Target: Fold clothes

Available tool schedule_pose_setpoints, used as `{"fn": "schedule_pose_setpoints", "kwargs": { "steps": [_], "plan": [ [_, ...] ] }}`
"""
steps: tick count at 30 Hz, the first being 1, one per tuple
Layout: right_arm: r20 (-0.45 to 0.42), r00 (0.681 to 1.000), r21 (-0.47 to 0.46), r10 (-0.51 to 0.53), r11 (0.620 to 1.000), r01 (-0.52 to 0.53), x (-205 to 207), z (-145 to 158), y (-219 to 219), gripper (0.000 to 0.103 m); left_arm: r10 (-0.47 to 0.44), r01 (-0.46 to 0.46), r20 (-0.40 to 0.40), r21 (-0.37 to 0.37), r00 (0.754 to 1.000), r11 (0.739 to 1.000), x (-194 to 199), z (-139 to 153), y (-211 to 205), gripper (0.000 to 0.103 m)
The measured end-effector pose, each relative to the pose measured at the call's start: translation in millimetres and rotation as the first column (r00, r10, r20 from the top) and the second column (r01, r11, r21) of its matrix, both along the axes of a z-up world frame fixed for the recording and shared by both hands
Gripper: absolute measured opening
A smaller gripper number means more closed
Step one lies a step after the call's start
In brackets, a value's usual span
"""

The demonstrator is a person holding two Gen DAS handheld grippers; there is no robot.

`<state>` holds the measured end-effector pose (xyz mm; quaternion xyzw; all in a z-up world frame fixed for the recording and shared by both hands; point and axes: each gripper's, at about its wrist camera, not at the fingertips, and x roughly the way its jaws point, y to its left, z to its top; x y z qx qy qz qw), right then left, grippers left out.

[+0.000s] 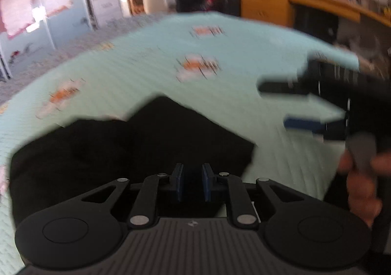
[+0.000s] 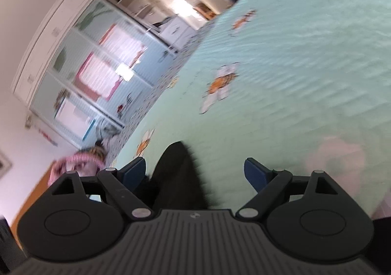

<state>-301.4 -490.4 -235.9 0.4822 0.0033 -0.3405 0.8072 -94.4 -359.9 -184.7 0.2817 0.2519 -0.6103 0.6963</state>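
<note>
One dark garment [image 1: 127,152] lay on the bed's pale green quilt [image 1: 220,94], bunched toward six o'clock in my left wrist view, its upper edge rising to a peak near the middle. My left gripper [image 1: 193,182] sat low over that cloth with its jaws drawn nearly together; a narrow gap showed between the blue pads, and I could not tell whether any fabric was caught in it. My right gripper [image 2: 195,172] hung with its jaws spread wide, gripping nothing, and a strip of the same black cloth ran up between them at six o'clock. In the left view that gripper reached in from three o'clock, above bare quilt and apart from the garment, the person's hand [image 1: 361,177] wrapped round its handle. Both views were smeared by motion, so how many layers the garment had was beyond me. The risk I judged greatest was a one-sided pull: if only the left held cloth, lifting it would drag the pile askew. A blind pinch might also take the quilt along with the garment.
</note>
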Motion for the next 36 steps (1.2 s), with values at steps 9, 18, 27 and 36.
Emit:
{"fn": "schedule_pose_setpoints", "kwargs": {
  "steps": [9,18,27,36],
  "plan": [
    [0.068,0.986,-0.038,0.155,0.988,-0.152,19.8,5.5,-6.3,0.088,0.115,-0.125,-0.1,-0.101,0.988,0.987,17.9,18.4,39.3,0.025],
    [0.072,0.936,0.143,0.346,0.925,-0.353,130.0,-1.7,-42.0,0.088,0.364,-0.372,-0.102,-0.076,0.926,0.925,77.7,8.8,83.2,0.031],
    [0.029,0.916,0.236,0.4,0.888,-0.395,198.6,-1.3,-49.1,0.086,0.335,-0.334,-0.009,-0.077,0.942,0.939,79.7,0.7,96.4,0.042],
    [-0.021,0.918,0.256,0.397,0.889,-0.379,210.8,-4.5,-37.2,0.036,0.316,-0.311,0.045,-0.09,0.948,0.946,74.0,-4.5,102.2,0.049]
  ]
}}
